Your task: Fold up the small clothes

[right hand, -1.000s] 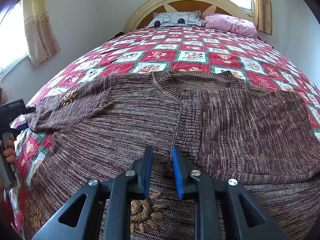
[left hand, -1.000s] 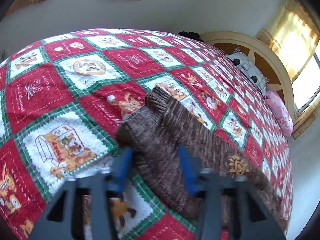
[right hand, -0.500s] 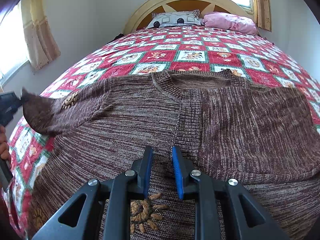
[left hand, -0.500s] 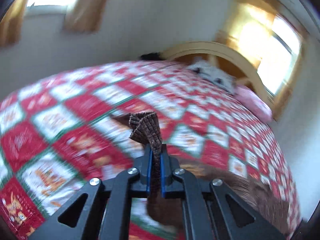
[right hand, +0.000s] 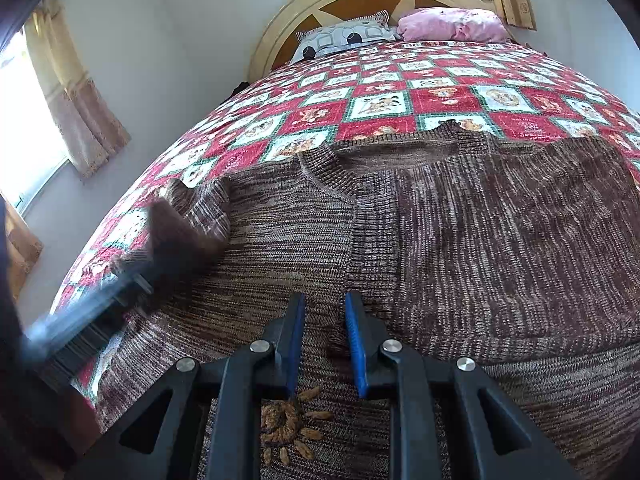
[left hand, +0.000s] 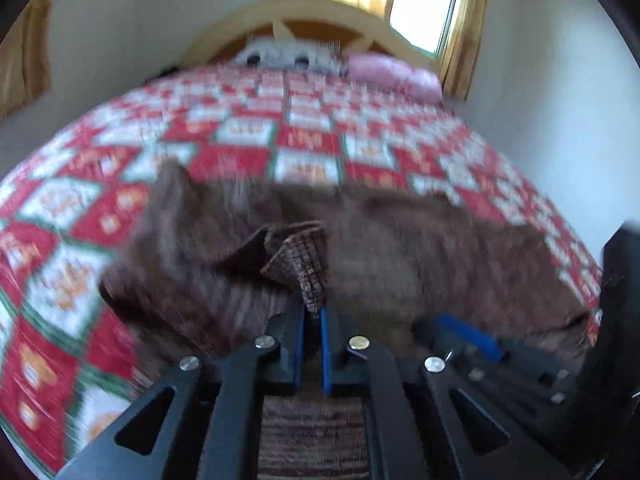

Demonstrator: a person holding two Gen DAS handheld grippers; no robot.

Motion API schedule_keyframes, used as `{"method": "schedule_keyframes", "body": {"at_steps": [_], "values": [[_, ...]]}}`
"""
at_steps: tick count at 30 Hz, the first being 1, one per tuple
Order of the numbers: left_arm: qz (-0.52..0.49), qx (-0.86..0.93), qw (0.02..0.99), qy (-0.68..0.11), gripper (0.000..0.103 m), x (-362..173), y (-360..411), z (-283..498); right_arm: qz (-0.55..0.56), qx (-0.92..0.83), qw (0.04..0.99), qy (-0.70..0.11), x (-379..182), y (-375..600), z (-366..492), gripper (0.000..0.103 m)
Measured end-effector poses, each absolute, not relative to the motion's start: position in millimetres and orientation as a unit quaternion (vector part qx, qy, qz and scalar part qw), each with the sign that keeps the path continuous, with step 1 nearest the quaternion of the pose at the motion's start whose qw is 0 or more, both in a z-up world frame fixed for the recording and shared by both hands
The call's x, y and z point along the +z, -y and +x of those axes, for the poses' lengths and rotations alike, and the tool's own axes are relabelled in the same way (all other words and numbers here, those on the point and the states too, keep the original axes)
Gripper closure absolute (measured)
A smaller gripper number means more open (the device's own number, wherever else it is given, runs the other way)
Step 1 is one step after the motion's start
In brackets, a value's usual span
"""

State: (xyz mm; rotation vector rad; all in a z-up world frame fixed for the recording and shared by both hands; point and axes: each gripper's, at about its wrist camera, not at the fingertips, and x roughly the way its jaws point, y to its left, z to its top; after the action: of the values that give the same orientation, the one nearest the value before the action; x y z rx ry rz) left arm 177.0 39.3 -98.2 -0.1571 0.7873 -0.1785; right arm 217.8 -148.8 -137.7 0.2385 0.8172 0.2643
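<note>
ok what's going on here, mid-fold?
Yes. A person with two handheld grippers is folding a brown knit sweater spread on a checked bedspread. The left gripper is shut on the ribbed sleeve cuff, with the sleeve lifted over the sweater's body. The right gripper rests low on the front, pinching a small fold of knit.

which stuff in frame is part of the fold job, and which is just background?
In the job:
- brown knit sweater, spread on the bed
- its sleeve cuff, pinched in the left gripper
- right gripper, on the sweater's lower front

Just there:
- patchwork quilt
- patterned pillow
- pink pillow
- headboard
- curtains
</note>
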Motion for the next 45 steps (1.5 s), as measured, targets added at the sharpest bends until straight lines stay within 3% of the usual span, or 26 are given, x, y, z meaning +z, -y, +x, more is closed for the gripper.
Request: {"method": "schedule_keyframes", "body": {"at_steps": [5, 7, 9, 10, 14, 16, 18, 25, 28, 29, 30, 31, 33, 38, 43, 45], "values": [[-0.128, -0.104, 0.902, -0.398, 0.088, -94.6, -59.2, 170.8, 0.120, 0.131, 0.901, -0.397, -137.3, 151.2, 218.2, 0.081], [-0.127, -0.114, 0.902, -0.397, 0.073, -91.4, -66.4, 155.3, 0.137, 0.141, 0.896, -0.398, -138.4, 156.3, 219.4, 0.076], [-0.124, -0.100, 0.906, -0.392, 0.031, -88.1, -77.4, 140.0, 0.159, 0.154, 0.890, -0.399, -139.0, 161.6, 221.5, 0.073], [-0.132, -0.090, 0.910, -0.381, 0.025, -87.5, -85.3, 135.0, 0.162, 0.155, 0.888, -0.401, -139.0, 162.1, 222.8, 0.073], [-0.149, -0.015, 0.925, -0.350, 0.022, -85.1, -130.0, 124.4, 0.138, 0.154, 0.896, -0.394, -119.7, 152.6, 219.0, 0.073], [-0.153, 0.029, 0.919, -0.361, 0.022, -94.8, -147.8, 130.3, 0.130, 0.179, 0.904, -0.365, -99.9, 140.5, 213.7, 0.067], [-0.182, 0.047, 0.906, -0.380, 0.022, -108.6, -161.9, 133.9, 0.105, 0.205, 0.908, -0.350, -82.7, 119.7, 214.5, 0.039], [-0.179, 0.055, 0.906, -0.380, 0.020, -113.7, -149.3, 137.0, -0.109, 0.245, 0.904, -0.332, -77.9, 24.3, 236.1, 0.037], [-0.169, 0.057, 0.905, -0.386, 0.017, -113.2, -142.8, 140.8, -0.162, 0.236, 0.891, -0.352, -99.6, 10.2, 244.1, 0.038], [-0.166, 0.057, 0.905, -0.387, 0.015, -113.0, -140.3, 142.4, -0.171, 0.226, 0.890, -0.357, -105.5, 9.7, 248.5, 0.045], [-0.161, 0.057, 0.905, -0.390, 0.013, -113.1, -137.5, 144.7, -0.175, 0.218, 0.888, -0.364, -111.2, 9.2, 252.5, 0.068], [-0.155, 0.058, 0.904, -0.394, 0.012, -113.4, -140.0, 146.0, -0.172, 0.214, 0.883, -0.381, -117.5, 10.1, 259.2, 0.082], [-0.145, 0.060, 0.903, -0.399, 0.010, -114.1, -136.9, 150.8, -0.144, 0.214, 0.878, -0.403, -123.7, 17.2, 268.4, 0.094], [-0.137, 0.061, 0.902, -0.404, 0.009, -117.2, -142.7, 147.1, -0.043, 0.203, 0.902, -0.379, -96.8, 54.6, 268.5, 0.096], [-0.132, 0.064, 0.902, -0.406, 0.009, -118.3, -142.3, 148.6, 0.147, 0.189, 0.903, -0.358, -71.6, 150.9, 262.9, 0.096], [-0.126, 0.067, 0.901, -0.409, 0.009, -119.1, -141.3, 149.9, 0.174, 0.162, 0.903, -0.358, -77.7, 179.3, 260.2, 0.096]]}}
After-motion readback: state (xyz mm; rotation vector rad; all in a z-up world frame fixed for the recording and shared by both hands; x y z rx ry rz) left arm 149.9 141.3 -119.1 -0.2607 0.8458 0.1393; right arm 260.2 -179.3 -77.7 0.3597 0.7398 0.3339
